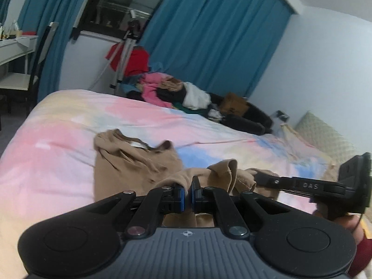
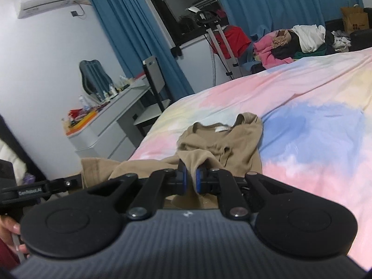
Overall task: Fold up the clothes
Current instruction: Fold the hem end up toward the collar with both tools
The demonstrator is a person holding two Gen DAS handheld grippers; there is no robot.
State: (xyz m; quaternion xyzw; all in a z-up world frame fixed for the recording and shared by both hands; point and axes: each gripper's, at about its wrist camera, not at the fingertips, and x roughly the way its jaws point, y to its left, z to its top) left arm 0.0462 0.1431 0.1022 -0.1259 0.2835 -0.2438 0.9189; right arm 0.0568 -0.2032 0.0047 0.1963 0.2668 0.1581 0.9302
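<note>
Left hand-held gripper [image 1: 187, 189] and right hand-held gripper [image 2: 190, 180] each pinching tan garment [image 1: 137, 165], air conditioner [image 2: 44, 1] only in right view

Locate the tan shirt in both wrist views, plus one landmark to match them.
Left wrist: tan shirt sits centre-left on the bed, its near edge pinched in the left gripper.
Right wrist: tan shirt sits at centre, near edge pinched in the right gripper.
Shared landmark: the clothes pile at the bed's far side.
</note>
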